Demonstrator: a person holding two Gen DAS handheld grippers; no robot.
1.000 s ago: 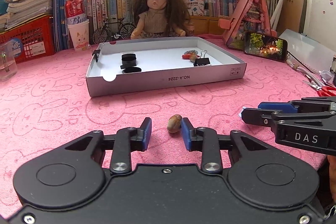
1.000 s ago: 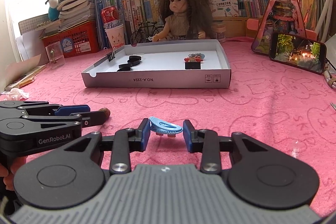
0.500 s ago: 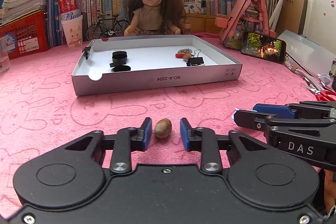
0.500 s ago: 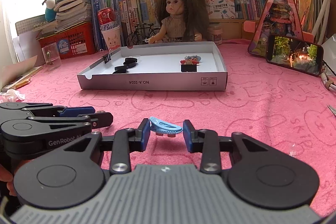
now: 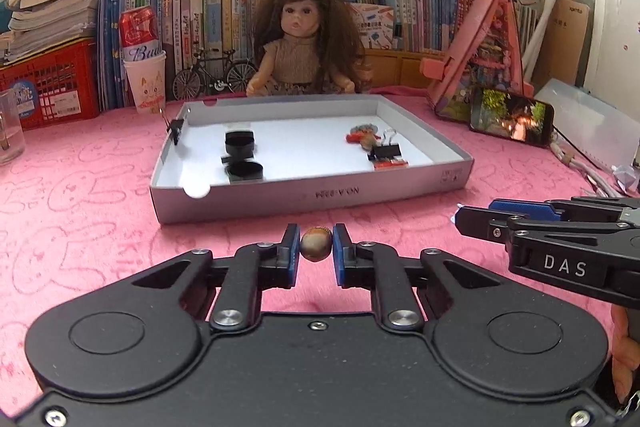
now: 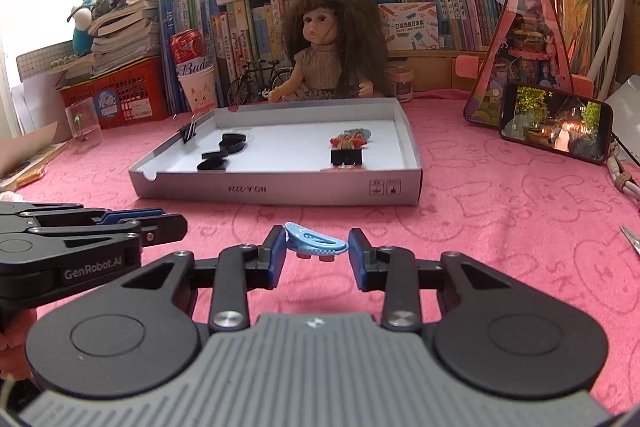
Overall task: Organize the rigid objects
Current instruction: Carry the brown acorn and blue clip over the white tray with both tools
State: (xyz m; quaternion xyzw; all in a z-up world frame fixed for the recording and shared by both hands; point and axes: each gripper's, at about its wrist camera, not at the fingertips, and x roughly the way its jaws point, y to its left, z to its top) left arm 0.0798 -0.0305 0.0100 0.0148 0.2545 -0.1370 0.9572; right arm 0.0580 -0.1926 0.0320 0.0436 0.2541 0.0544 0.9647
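A small brown acorn (image 5: 316, 246) sits between the blue pads of my left gripper (image 5: 316, 239). The jaws are closing and both pads touch it, just above the pink cloth. My right gripper (image 6: 316, 245) is shut on a light blue plastic clip (image 6: 316, 242), held level between its pads. Each gripper shows side-on in the other's view: the right gripper (image 5: 476, 219) at the right edge, the left gripper (image 6: 176, 227) at the left edge. Ahead lies a shallow grey cardboard tray (image 5: 312, 193) holding black round lids (image 5: 240, 143) and a black binder clip (image 5: 386, 151).
Another binder clip (image 5: 176, 131) grips the tray's left rim. A doll (image 5: 304, 51) sits behind the tray before rows of books. A phone (image 5: 512, 117) leans at the right, with cables (image 5: 580, 167) beside it. A glass (image 5: 8, 127) stands far left. Pink cloth covers the table.
The left jaws have closed in from both sides onto the acorn, and that gripper has edged toward the tray. The right gripper still holds the blue clip, unmoved.
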